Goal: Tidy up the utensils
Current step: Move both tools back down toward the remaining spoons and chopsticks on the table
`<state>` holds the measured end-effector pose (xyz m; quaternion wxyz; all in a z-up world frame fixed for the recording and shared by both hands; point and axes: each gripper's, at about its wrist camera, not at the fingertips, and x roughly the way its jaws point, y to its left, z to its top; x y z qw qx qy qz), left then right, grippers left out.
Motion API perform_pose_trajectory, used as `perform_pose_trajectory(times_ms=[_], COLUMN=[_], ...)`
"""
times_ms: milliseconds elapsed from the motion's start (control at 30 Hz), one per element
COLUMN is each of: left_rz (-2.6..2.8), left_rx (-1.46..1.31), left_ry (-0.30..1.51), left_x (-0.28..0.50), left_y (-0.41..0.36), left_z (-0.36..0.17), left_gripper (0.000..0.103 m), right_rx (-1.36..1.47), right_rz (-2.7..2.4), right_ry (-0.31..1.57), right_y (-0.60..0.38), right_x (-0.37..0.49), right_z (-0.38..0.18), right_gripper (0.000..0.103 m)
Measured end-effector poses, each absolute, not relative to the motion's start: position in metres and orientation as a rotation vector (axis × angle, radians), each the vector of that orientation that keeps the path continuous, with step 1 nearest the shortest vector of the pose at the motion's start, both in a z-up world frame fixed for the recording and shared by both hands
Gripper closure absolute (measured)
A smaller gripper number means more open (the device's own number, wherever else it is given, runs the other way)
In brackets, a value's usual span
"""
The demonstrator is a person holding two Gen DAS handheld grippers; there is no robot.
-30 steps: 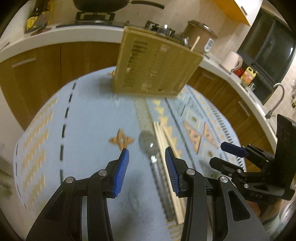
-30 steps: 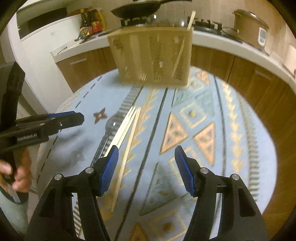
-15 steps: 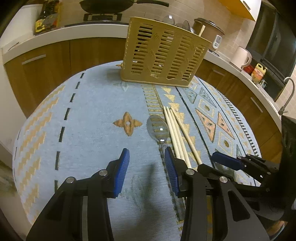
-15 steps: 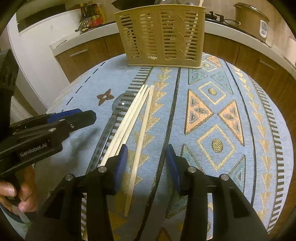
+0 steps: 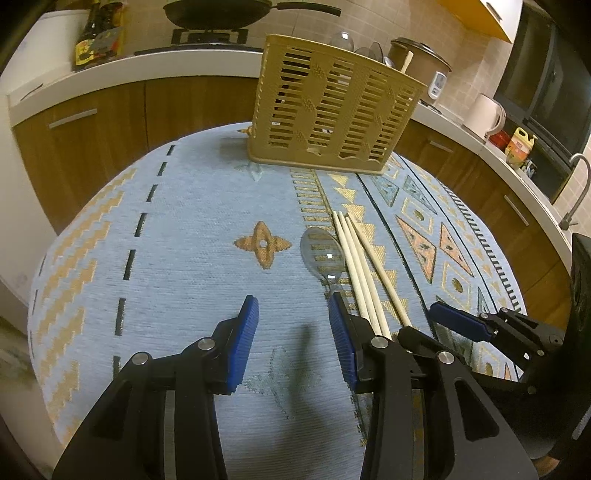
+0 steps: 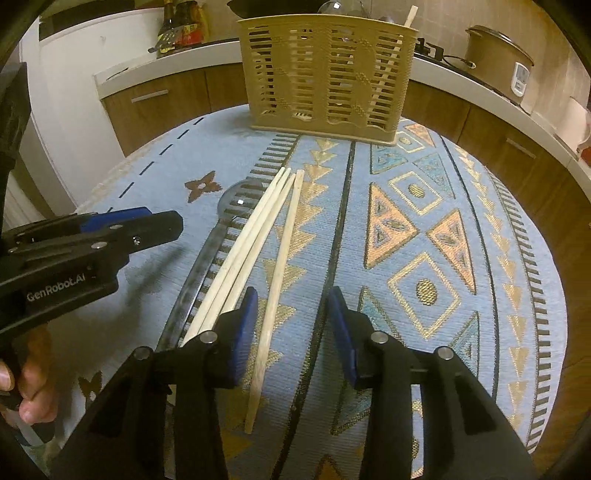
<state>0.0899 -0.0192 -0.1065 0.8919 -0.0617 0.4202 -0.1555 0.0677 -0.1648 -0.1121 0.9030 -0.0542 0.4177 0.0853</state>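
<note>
A tan slotted utensil basket [image 5: 332, 114] stands upright at the far side of the table and also shows in the right wrist view [image 6: 327, 74], with one chopstick leaning inside it. Three wooden chopsticks [image 6: 258, 236] and a clear plastic spoon [image 5: 323, 254] lie side by side on the patterned cloth. My left gripper [image 5: 293, 325] is open and empty, low over the cloth just left of the spoon handle. My right gripper [image 6: 290, 314] is open, its fingers either side of the rightmost chopstick [image 6: 280, 266]. The right gripper also shows in the left wrist view [image 5: 458, 325].
A blue and gold patterned cloth [image 6: 424, 229] covers the round table. Wooden cabinets and a white counter curve around behind it, with a frying pan [image 5: 221, 13], a rice cooker [image 6: 498, 51], a kettle [image 5: 485, 114] and bottles [image 5: 96, 40].
Both grippers have come down and forward toward the utensils. The right gripper narrowed its opening and now straddles the rightmost chopstick. The left gripper settled beside the spoon handle.
</note>
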Motion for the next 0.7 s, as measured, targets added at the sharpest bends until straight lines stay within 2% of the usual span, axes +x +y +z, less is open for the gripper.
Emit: perform_pose_trajectory(times_ms=[133, 267, 333, 467, 700], left_rz=[-0.323, -0.326, -0.327, -0.328, -0.330], left_rx=[-0.126, -0.119, -0.119, -0.119, -0.121], left_ry=[0.874, 0.873, 0.874, 0.881, 0.884], left_x=[0.089, 0.088, 0.088, 0.088, 0.089], left_y=[-0.021, -0.023, -0.024, -0.025, -0.025], left_z=[-0.107, -0.107, -0.108, -0.110, -0.112], left_gripper=[0.066, 0.066, 0.066, 0.066, 0.066], right_rx=[-0.121, -0.117, -0.112, -0.075, -0.059], right_rz=[0.173, 0.173, 0.164, 0.161, 0.134], right_ry=[0.858, 0.857, 0.860, 0.870, 0.878], right_y=[-0.164, -0.165, -0.166, -0.174, -0.185], right_x=[0.066, 0.064, 0.063, 0.062, 0.057], right_z=[-0.112, -0.112, -0.112, -0.112, -0.111], right_gripper=[0.080, 0.083, 0.095, 0.098, 0.098])
